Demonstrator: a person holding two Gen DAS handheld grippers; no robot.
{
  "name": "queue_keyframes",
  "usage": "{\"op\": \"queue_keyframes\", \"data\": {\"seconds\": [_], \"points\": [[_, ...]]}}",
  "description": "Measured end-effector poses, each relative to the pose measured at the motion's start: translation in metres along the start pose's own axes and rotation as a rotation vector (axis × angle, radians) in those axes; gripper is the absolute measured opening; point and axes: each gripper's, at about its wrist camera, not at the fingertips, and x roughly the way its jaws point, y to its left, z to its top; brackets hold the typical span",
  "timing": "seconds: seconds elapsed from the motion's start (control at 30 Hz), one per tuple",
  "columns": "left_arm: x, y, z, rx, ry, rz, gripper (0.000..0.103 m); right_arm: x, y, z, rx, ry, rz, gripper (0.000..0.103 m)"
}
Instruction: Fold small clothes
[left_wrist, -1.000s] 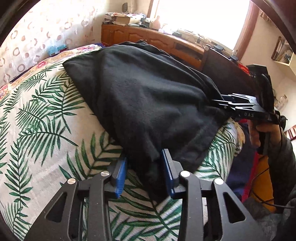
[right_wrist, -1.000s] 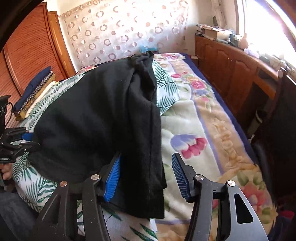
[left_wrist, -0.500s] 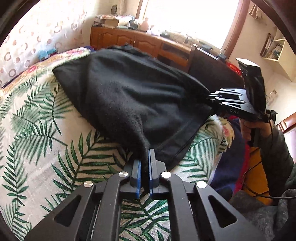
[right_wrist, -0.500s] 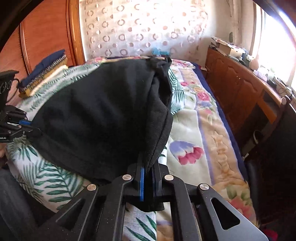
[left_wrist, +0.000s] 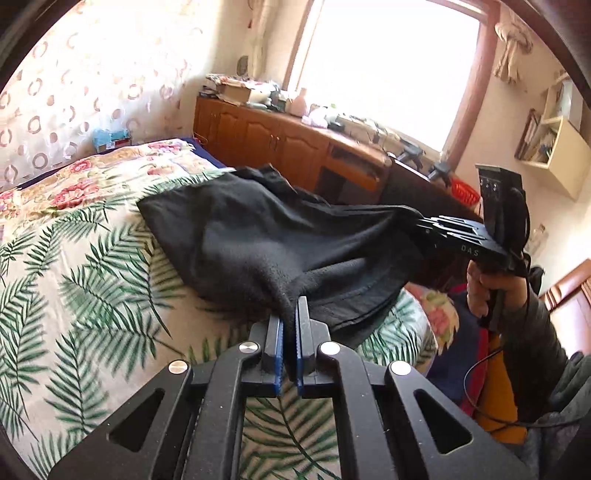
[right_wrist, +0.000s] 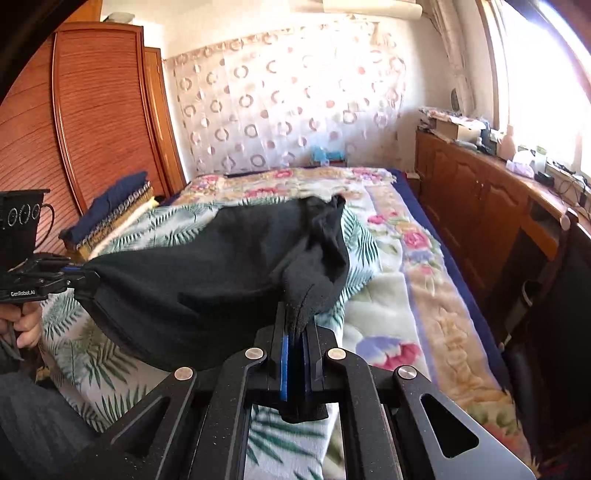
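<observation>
A black fleece garment (left_wrist: 273, 240) lies partly on the leaf-patterned bedspread (left_wrist: 74, 280), its near edge lifted off the bed. My left gripper (left_wrist: 289, 317) is shut on one near corner of the garment. My right gripper (right_wrist: 295, 328) is shut on the other near corner, and the garment (right_wrist: 207, 280) hangs stretched between the two. The right gripper also shows in the left wrist view (left_wrist: 424, 230), and the left gripper shows in the right wrist view (right_wrist: 83, 275). The garment's far end rests bunched on the bed.
A wooden cabinet (left_wrist: 280, 147) with clutter on top runs along the window side of the bed. A stack of folded blankets (right_wrist: 110, 214) sits by the wooden wardrobe (right_wrist: 96, 110). A dark chair (right_wrist: 554, 295) stands close to the bed's right edge.
Both grippers closed on the garment's near corners, then lifted and pulled them back. The garment's near half has come off the bed and its far end has slid toward me.
</observation>
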Motion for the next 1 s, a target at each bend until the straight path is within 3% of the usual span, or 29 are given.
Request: {"op": "queue_keyframes", "data": {"seconds": [0.4, 1.0], "points": [[0.019, 0.048, 0.063, -0.032, -0.048, 0.099, 0.005, 0.053, -0.011, 0.048, -0.023, -0.069, 0.025, 0.005], [0.080, 0.120, 0.117, -0.092, -0.005, 0.173, 0.005, 0.129, -0.021, 0.091, -0.042, -0.018, 0.021, 0.005]]}}
